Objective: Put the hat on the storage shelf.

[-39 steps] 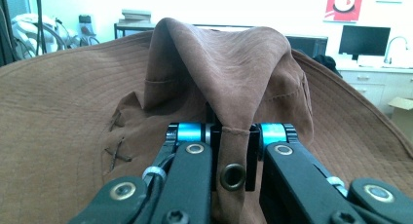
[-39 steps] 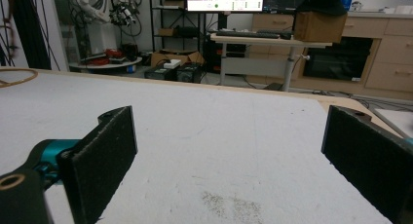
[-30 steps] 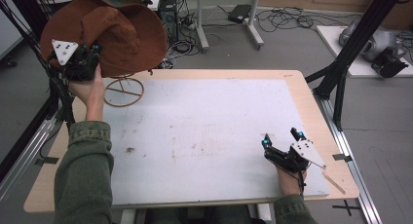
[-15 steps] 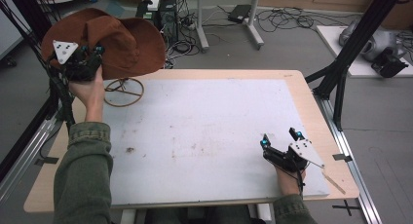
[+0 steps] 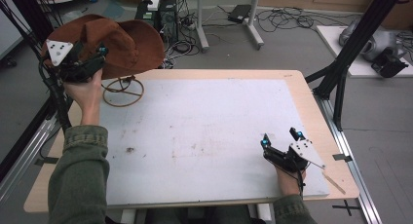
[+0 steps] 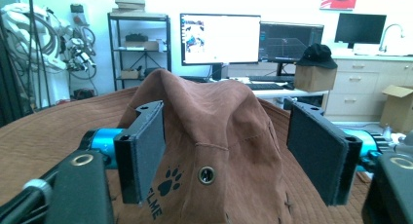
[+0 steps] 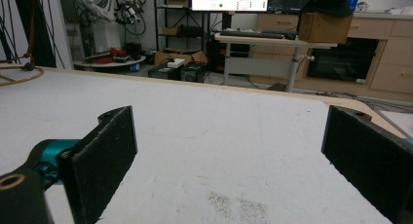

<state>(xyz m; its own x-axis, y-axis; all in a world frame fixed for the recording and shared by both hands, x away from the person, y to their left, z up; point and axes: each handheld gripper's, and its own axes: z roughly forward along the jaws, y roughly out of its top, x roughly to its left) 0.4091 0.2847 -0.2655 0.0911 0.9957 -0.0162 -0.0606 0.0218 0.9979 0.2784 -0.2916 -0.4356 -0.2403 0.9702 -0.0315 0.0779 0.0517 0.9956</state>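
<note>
A brown suede hat [image 5: 127, 43] with a wide brim hangs above the table's far left corner. My left gripper [image 5: 95, 57] is shut on its crown. In the left gripper view the creased crown [image 6: 214, 121] fills the gap between the jaws of my left gripper [image 6: 224, 151]; it bears a paw print and a metal eyelet. A thin wire stand [image 5: 122, 90] with a ring base sits on the table just below the hat. My right gripper [image 5: 281, 138] rests low near the front right of the table, open with nothing between its jaws, as the right gripper view [image 7: 229, 151] shows.
The white mat [image 5: 204, 117] covers most of the wooden table. The stand's ring [image 7: 19, 73] lies far left in the right gripper view. Black frame posts [image 5: 346, 63] rise at the right edge. Desks, monitors and cables fill the room beyond.
The hat has tipped and come down slightly over the stand, with my left gripper lowering a little. The right gripper has stayed where it was.
</note>
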